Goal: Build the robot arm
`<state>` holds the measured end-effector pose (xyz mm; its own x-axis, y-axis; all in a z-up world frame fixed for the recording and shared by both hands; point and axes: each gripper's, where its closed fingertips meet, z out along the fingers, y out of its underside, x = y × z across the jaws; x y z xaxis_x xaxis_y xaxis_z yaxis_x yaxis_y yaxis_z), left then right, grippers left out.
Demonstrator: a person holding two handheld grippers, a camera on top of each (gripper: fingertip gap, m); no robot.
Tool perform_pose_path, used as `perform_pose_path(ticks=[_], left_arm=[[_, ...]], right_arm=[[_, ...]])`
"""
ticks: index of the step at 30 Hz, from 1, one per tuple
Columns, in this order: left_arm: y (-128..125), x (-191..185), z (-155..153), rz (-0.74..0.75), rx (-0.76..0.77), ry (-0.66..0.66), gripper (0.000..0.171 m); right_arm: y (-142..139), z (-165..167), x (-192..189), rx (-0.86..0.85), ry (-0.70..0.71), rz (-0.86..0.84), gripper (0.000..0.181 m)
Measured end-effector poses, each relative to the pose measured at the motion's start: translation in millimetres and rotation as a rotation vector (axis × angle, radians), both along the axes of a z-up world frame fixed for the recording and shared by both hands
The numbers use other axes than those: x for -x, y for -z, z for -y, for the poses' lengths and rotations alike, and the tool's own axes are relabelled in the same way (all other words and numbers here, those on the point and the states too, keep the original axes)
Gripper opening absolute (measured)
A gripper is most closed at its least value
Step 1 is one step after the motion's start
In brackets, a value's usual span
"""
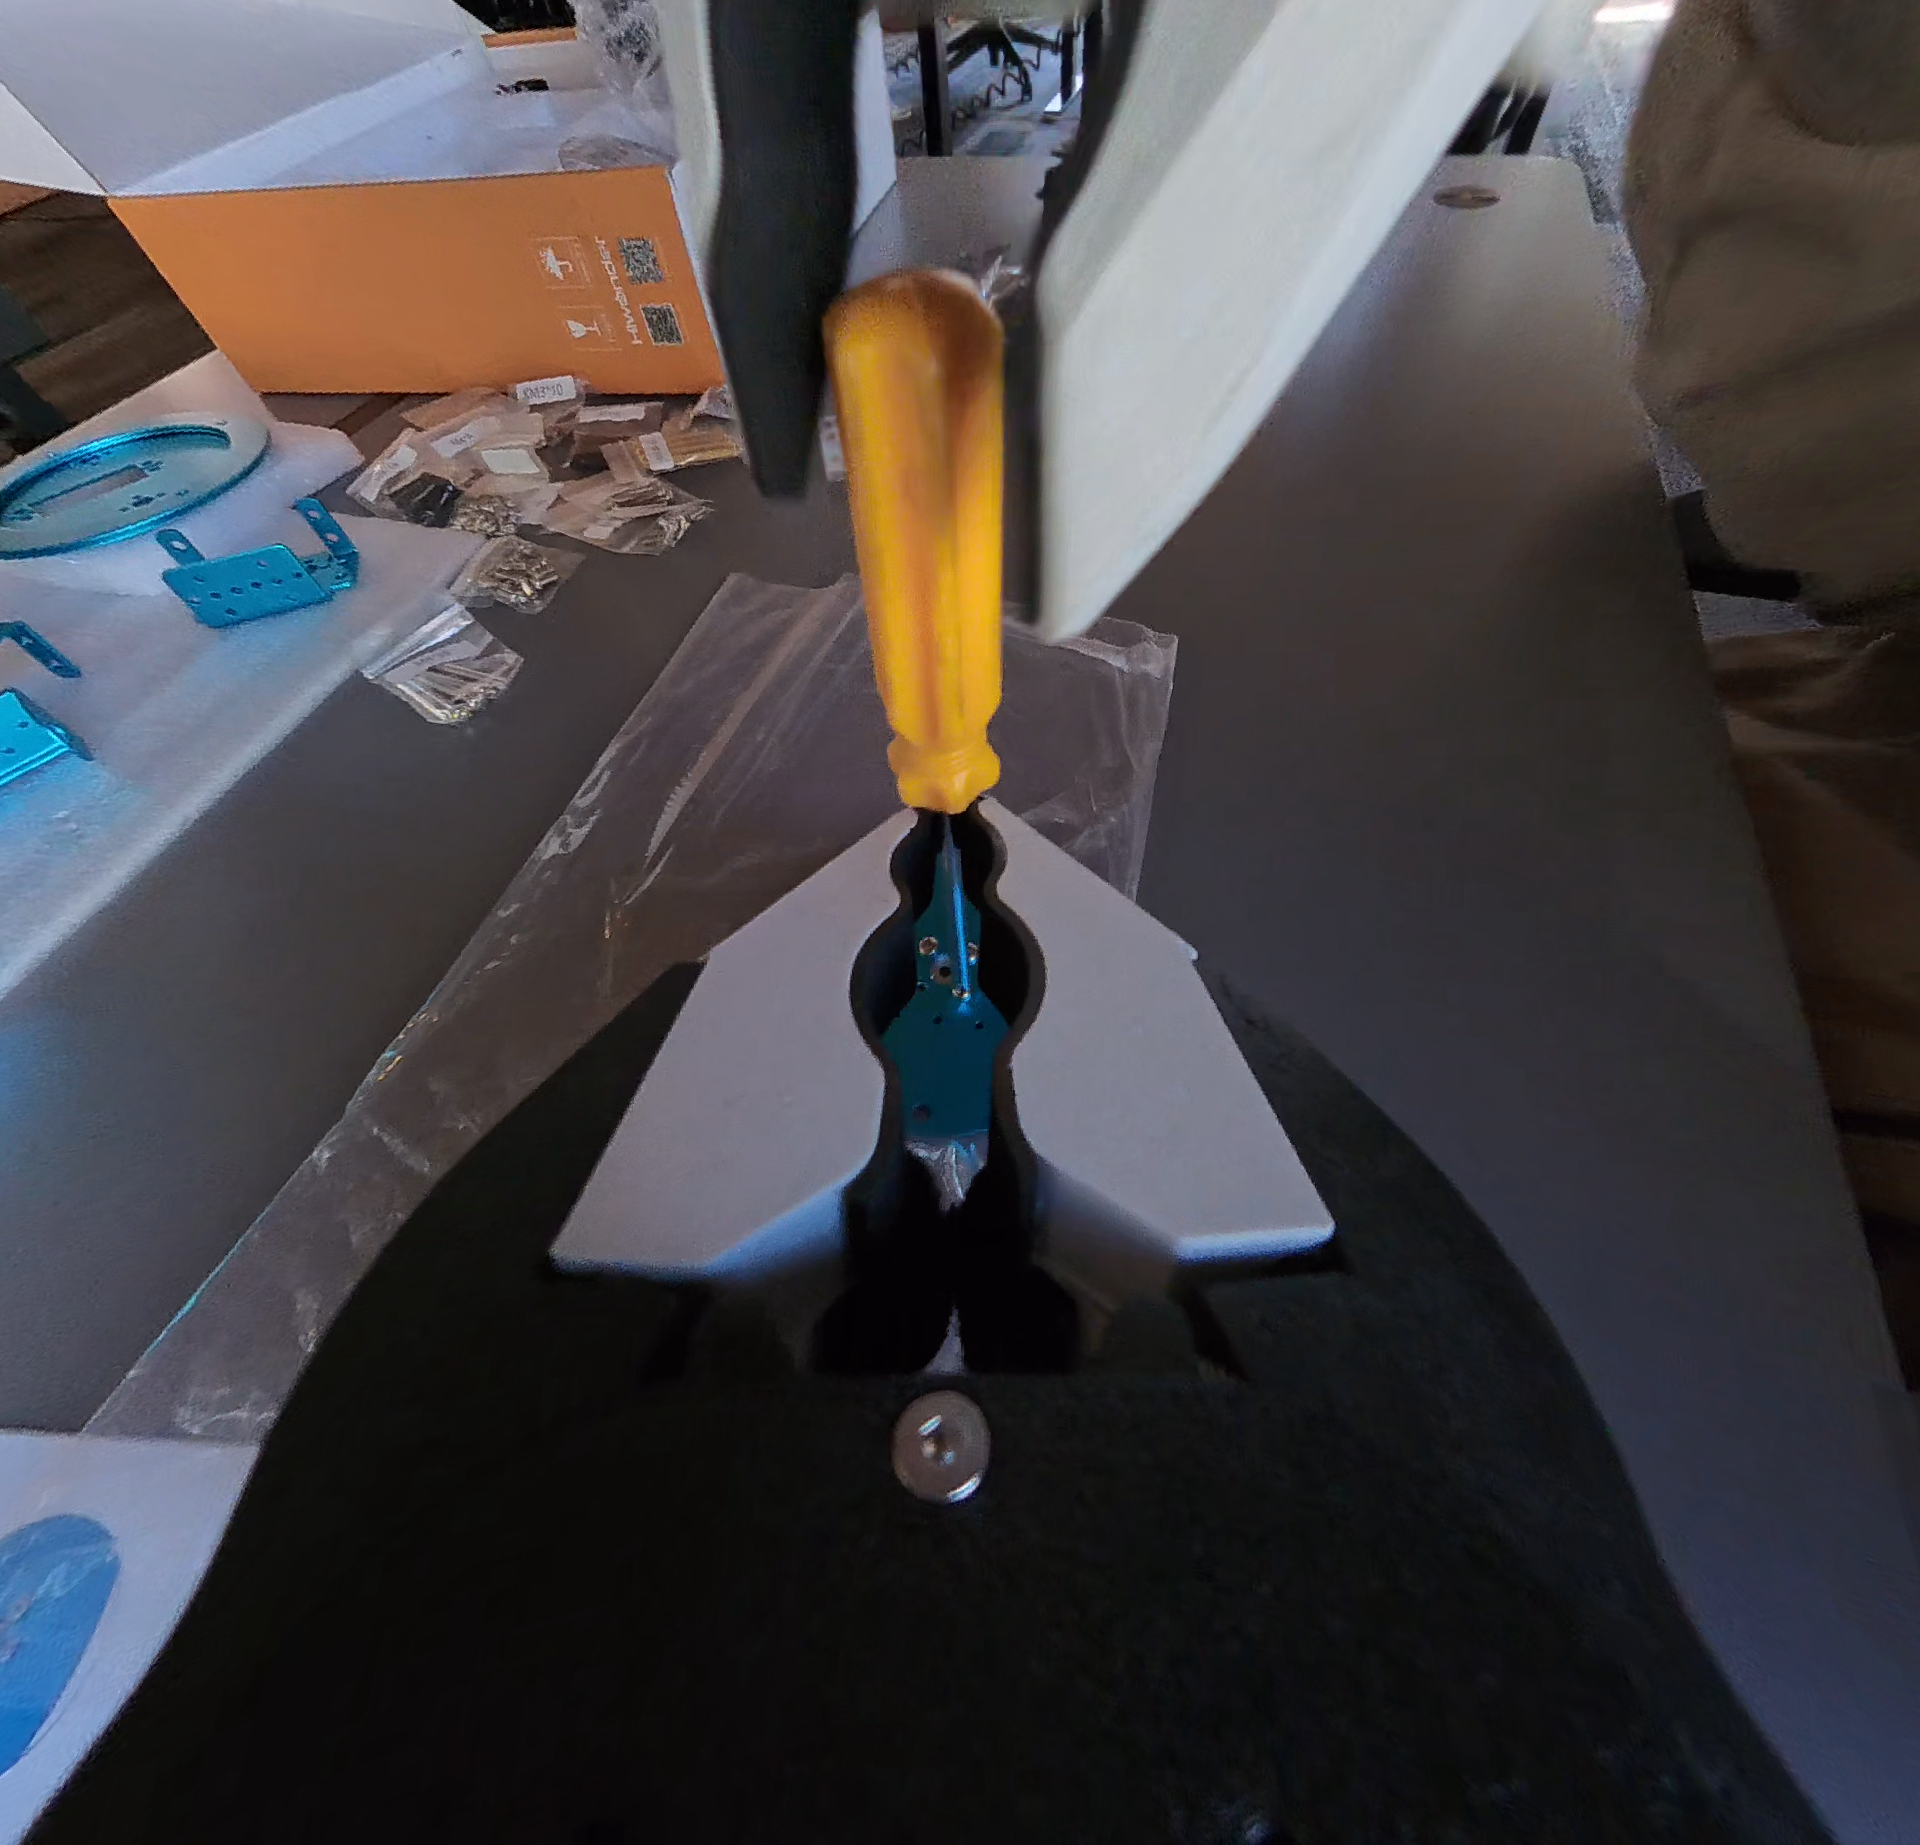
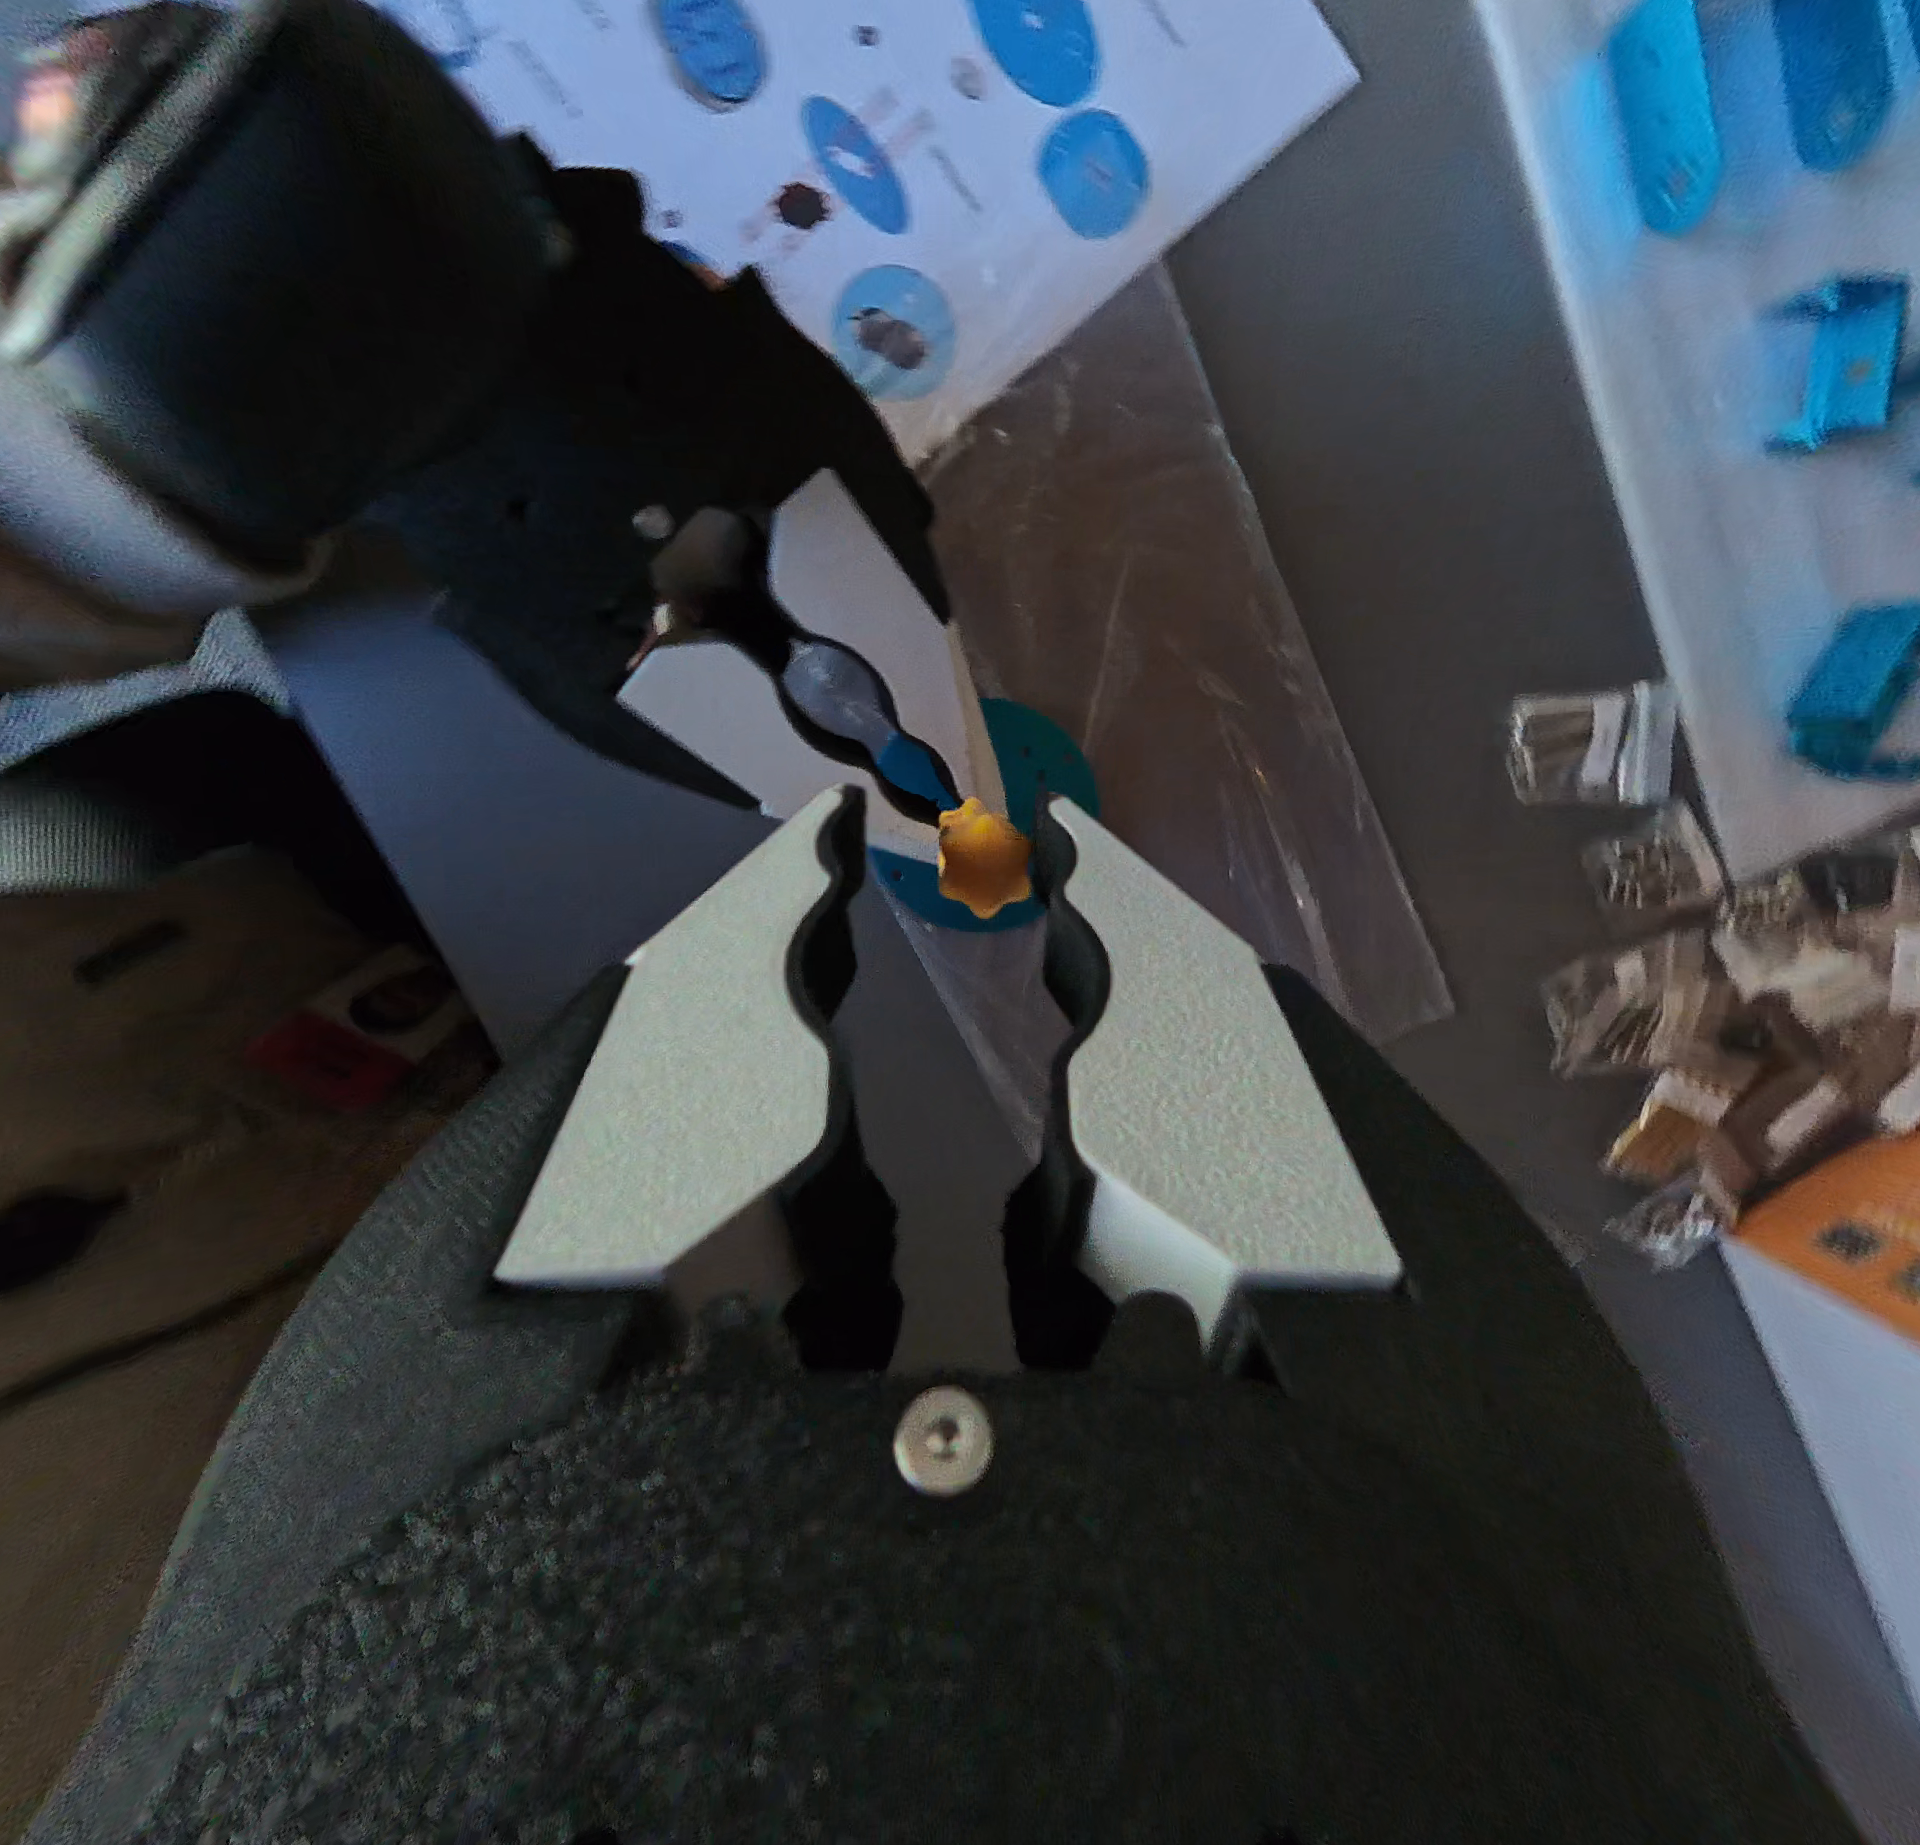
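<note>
My left gripper point(image 1: 951, 824) is shut on a blue round metal plate point(image 1: 945, 1026) with small holes and holds it edge-on above the grey table. A screwdriver with a yellow-orange handle point(image 1: 925, 548) stands with its thin shaft on the plate. My right gripper point(image 2: 951, 808) comes down over the handle end point(image 2: 982, 860). Its jaws stand a little apart, the handle lies against the right finger point(image 2: 1060, 860), and a gap shows on the left. The left gripper point(image 2: 914, 767) and the blue plate point(image 2: 1044, 756) show beyond it. The right gripper point(image 1: 914, 548) is blurred in the left wrist view.
A clear plastic bag point(image 1: 644, 860) lies under the grippers. An open orange box point(image 1: 416, 278), small bags of screws point(image 1: 540, 486) and blue brackets point(image 1: 249, 574) on white foam are to the left. A printed sheet point(image 2: 935, 81) lies beyond. A person's clothing point(image 1: 1787, 341) is at the right.
</note>
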<state>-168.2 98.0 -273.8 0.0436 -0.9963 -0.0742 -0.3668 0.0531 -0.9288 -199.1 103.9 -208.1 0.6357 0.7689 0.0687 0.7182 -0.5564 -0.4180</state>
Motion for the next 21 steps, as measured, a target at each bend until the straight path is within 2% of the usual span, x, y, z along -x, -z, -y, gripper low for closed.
perform_pose_path(ticks=[2, 5, 7, 8, 10, 11, 14, 18, 21], left_arm=[[0, -1, 2, 0.000, 0.013, 0.013, 0.004], [0, -1, 3, -0.001, 0.012, 0.032, 0.004], [0, -1, 6, 0.000, 0.013, 0.056, 0.004], [0, -1, 9, 0.000, 0.015, 0.072, 0.004], [1, -1, 10, -0.001, 0.008, 0.088, 0.004], [0, -1, 10, 0.001, 0.011, 0.096, 0.004], [0, 0, 8, 0.001, 0.033, 0.102, 0.004], [0, -1, 8, 0.001, 0.055, 0.115, 0.004], [0, 0, 8, 0.008, 0.076, 0.123, 0.004]], right_arm=[[-12, 6, -2, 0.000, -0.202, -0.012, 0.041], [-29, 4, -13, -0.095, -0.569, 0.098, 0.063], [-32, 3, -13, -0.133, -0.793, 0.122, 0.061], [-29, 5, -14, -0.121, -0.904, 0.129, 0.054], [-16, 12, -24, -0.082, -1.140, 0.195, 0.042], [-9, 9, -29, -0.104, -1.236, 0.258, 0.042], [-2, -2, -32, -0.160, -1.417, 0.413, 0.044], [-12, 3, -16, -0.171, -1.580, 0.339, 0.037], [-10, 6, -13, -0.160, -1.682, 0.309, 0.033]])
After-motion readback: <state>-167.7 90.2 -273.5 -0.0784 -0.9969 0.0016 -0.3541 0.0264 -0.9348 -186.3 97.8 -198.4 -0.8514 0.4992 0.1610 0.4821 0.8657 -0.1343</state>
